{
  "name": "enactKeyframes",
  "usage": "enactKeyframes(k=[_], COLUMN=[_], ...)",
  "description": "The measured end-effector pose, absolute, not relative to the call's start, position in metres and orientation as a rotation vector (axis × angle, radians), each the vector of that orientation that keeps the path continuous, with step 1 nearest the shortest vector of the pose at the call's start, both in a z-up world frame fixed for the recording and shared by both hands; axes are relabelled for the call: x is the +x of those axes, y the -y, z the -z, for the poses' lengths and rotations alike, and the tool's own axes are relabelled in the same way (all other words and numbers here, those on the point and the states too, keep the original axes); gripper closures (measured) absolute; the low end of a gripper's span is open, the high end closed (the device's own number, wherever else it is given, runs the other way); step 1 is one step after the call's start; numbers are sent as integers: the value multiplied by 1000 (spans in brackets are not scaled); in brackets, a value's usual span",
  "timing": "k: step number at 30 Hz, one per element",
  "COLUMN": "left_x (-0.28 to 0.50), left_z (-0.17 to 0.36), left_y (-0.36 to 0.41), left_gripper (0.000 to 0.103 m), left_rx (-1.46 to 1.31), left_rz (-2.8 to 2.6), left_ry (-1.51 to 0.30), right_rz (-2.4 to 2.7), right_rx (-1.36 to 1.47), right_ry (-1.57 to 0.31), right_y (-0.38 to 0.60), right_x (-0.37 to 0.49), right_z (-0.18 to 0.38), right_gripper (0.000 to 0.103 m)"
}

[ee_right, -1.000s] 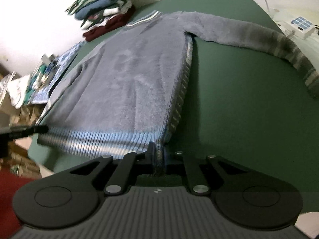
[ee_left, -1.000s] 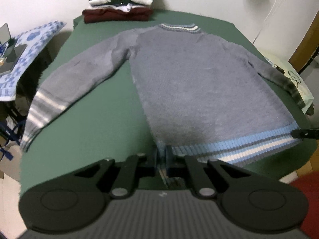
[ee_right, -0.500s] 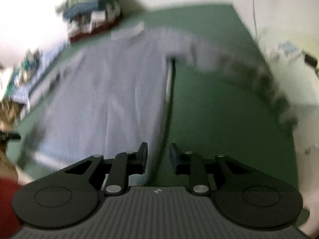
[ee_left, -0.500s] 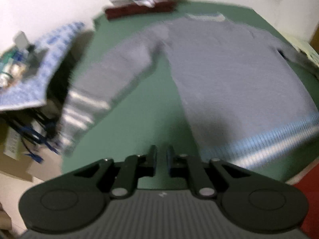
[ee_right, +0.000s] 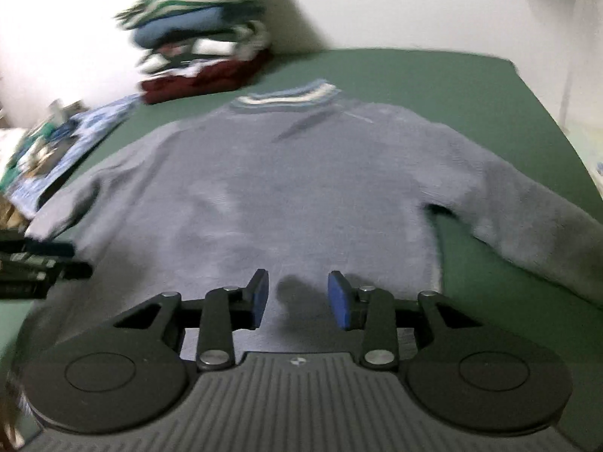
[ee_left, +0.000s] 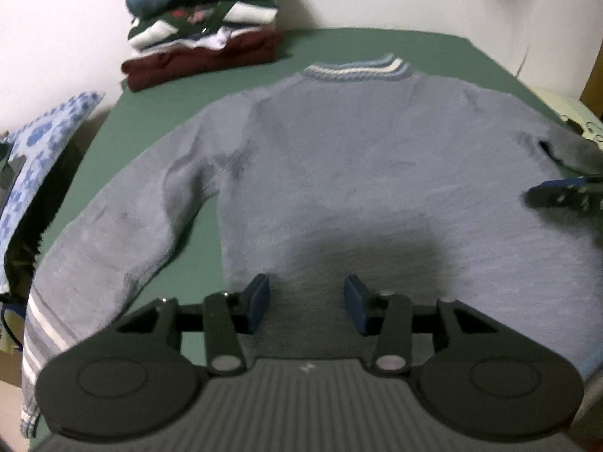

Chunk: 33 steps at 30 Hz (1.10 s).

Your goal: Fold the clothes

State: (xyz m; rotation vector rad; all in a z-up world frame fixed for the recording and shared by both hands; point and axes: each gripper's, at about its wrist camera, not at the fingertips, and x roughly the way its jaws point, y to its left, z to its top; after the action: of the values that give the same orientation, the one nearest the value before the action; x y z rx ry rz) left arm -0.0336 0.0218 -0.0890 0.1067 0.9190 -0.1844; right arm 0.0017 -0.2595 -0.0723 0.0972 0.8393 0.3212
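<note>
The grey sweater (ee_left: 377, 173) lies flat, spread across the green bench (ee_left: 433, 49), collar (ee_left: 356, 69) at twelve o'clock toward the wall, both sleeves splayed outward; its hem is hidden under the claws at six o'clock. The left claw (ee_left: 307, 309) hangs over the body near the left side edge, jaws wide and holding nothing. The right claw (ee_right: 297, 299) hangs over the body toward the right side seam, also wide and empty. Nothing is folded yet, as far as I can judge, so the step in hand looks like picking a grip for the first fold. To do that well, I'd take each sleeve (ee_left: 113, 233) near the cuff or shoulder, pinching only the top layer of knit, and carry it across the body so the edge lands straight and parallel to the side seam. The knit looks soft and stretchy, so lifting rather than dragging should avoid ruckling the body. The stack (ee_left: 203, 22) of folded clothes at eleven o'clock sits well apart, out of the way.
</note>
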Motion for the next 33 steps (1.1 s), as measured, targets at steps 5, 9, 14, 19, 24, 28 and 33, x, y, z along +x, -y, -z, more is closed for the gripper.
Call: enactKeyframes(k=[5,9,14,19,24,28,33], left_x=[-30,-5,53,87,107,133,169], left_z=[87,65,73,90,86,71,89], left_y=[-37,-38,-23,-32,-44,-20,7], left_gripper=[49,48,48,43,40,45,46], left_rx=[190,194,204,207,188,165,196], left_rz=[126,139,101,30,7,56,45], left_ry=[-906,-841,-817,-841,-835,-788,-816], right_rz=[-204,-253,-280,-203,-117,-235,-325], right_rx=[145,212,178,217,240,256,185], right_ry=[-852,-823,-811,-794,-795,-790,-810], right_y=[291,287,250,267,295,270,230], right_x=[12,28,78,109,119,130,156], right_z=[72,60,63,73,70,65,79], right_gripper=[70,69,67,72,98,90,94])
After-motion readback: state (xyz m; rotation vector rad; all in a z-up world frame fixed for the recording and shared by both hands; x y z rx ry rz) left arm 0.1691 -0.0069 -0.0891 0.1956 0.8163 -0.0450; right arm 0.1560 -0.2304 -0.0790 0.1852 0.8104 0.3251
